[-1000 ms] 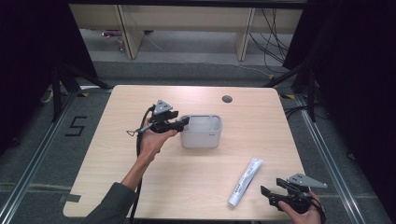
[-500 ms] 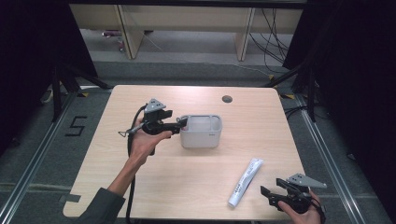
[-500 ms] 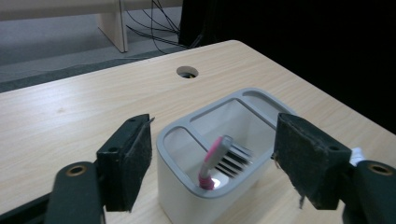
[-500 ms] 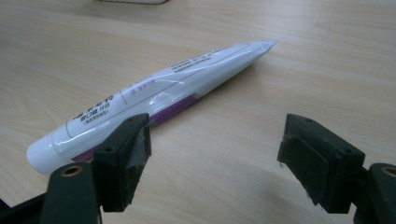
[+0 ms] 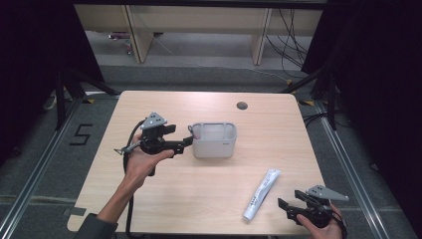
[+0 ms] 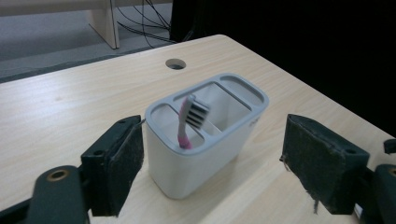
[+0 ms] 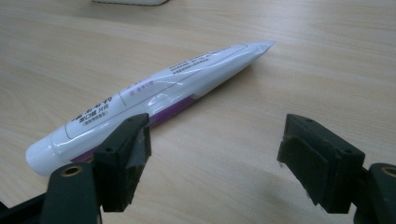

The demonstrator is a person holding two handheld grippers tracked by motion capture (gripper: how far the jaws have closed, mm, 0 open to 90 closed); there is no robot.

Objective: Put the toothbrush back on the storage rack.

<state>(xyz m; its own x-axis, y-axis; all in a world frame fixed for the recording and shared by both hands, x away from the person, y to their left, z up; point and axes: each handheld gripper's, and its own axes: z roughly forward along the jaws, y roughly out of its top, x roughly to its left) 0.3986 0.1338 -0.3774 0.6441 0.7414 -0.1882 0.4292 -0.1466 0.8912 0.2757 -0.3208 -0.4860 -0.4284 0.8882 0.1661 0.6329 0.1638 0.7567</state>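
Note:
A grey toothbrush holder (image 5: 214, 140) stands mid-table, and a pink toothbrush (image 6: 187, 122) leans upright in its left end compartment (image 6: 170, 122). My left gripper (image 5: 184, 141) is open just left of the holder, its jaws apart and empty; in the left gripper view the holder (image 6: 205, 135) sits between the two pads. A white toothpaste tube (image 5: 262, 194) lies flat near the front right. My right gripper (image 5: 284, 208) rests open at the table's front edge, right of the tube's cap end; the tube (image 7: 149, 93) lies beyond its left pad (image 7: 128, 158).
A round cable hole (image 5: 242, 105) is in the table top behind the holder. Wooden shelf legs (image 5: 137, 35) and cables (image 5: 288, 35) stand on the floor beyond the far edge. Bare wood stretches along the left and front of the table.
My left gripper has drawn back a little to the left, away from the holder, with the toothbrush left standing in it. The right gripper and the tube have not moved.

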